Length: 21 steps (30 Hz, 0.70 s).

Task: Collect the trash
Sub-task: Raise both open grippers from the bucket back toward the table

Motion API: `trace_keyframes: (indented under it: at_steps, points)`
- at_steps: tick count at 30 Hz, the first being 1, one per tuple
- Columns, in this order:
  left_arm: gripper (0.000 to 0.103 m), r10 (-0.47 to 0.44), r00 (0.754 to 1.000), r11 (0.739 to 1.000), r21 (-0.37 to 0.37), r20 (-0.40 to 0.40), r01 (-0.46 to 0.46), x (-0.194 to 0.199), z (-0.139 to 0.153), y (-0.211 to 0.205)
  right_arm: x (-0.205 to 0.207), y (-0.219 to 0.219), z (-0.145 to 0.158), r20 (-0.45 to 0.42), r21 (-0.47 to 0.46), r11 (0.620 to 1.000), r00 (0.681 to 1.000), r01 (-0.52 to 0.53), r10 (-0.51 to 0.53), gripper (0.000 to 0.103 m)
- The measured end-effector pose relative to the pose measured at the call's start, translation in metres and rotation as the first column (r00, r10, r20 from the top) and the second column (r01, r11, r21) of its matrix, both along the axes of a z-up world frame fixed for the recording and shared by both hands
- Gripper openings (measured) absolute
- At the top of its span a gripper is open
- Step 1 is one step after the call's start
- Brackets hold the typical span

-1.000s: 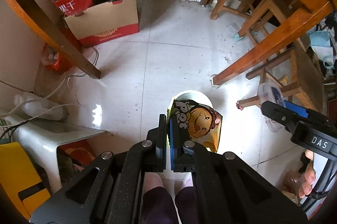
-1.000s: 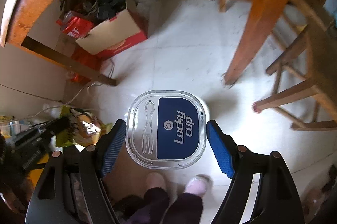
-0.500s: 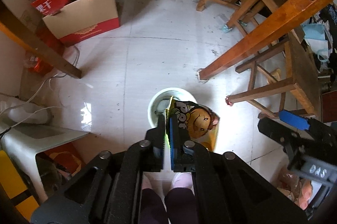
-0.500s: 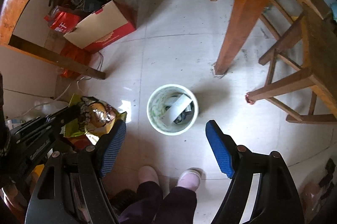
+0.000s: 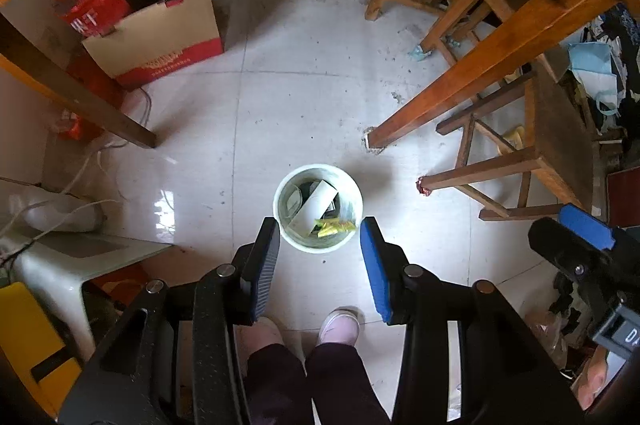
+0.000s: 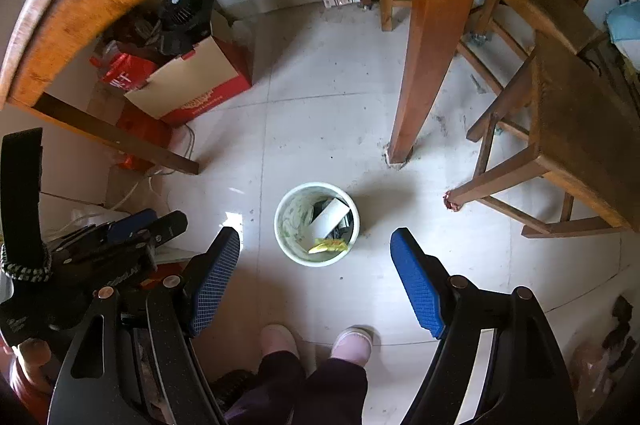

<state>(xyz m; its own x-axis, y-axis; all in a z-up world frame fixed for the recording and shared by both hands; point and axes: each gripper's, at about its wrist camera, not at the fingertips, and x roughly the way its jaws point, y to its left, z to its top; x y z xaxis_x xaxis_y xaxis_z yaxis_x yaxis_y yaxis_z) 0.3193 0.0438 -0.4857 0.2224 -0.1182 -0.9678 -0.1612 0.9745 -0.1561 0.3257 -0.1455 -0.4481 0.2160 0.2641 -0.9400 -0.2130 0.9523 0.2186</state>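
Note:
A pale round trash bin (image 5: 282, 221) (image 6: 280, 237) stands on the tiled floor below both grippers. Inside it lie a white container lid (image 5: 314, 205) (image 6: 332, 217) and a yellow snack bag (image 5: 334, 227) (image 6: 328, 246). My left gripper (image 5: 320, 245) is open and empty, high above the bin's near rim. My right gripper (image 6: 316, 257) is open and empty, also high above the bin. The right gripper shows at the right edge of the left wrist view (image 5: 576, 245), and the left gripper shows at the left of the right wrist view (image 6: 120, 241).
A wooden table leg (image 6: 424, 65) and wooden stools (image 5: 520, 161) stand to the right of the bin. A cardboard box (image 5: 160, 37) with a black fan is at the back left. A white stool (image 5: 52, 257) and cables are at the left. The person's feet (image 5: 340, 321) are near.
My left gripper has opened and the snack bag has dropped into the bin. One second ago my right gripper let go of the Lucky Cup lid, which now lies in the bin.

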Motion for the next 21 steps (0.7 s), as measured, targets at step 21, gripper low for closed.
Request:
trace_keyframes:
  at_steps: [21]
  points:
    - [0.048, 0.021, 0.932, 0.996, 0.073, 0.362, -0.051, -0.060, 0.301, -0.013, -0.053, -0.007, 0.248, 0.311, 0.071, 0.995, 0.950, -0.064, 0.039, 0.075]
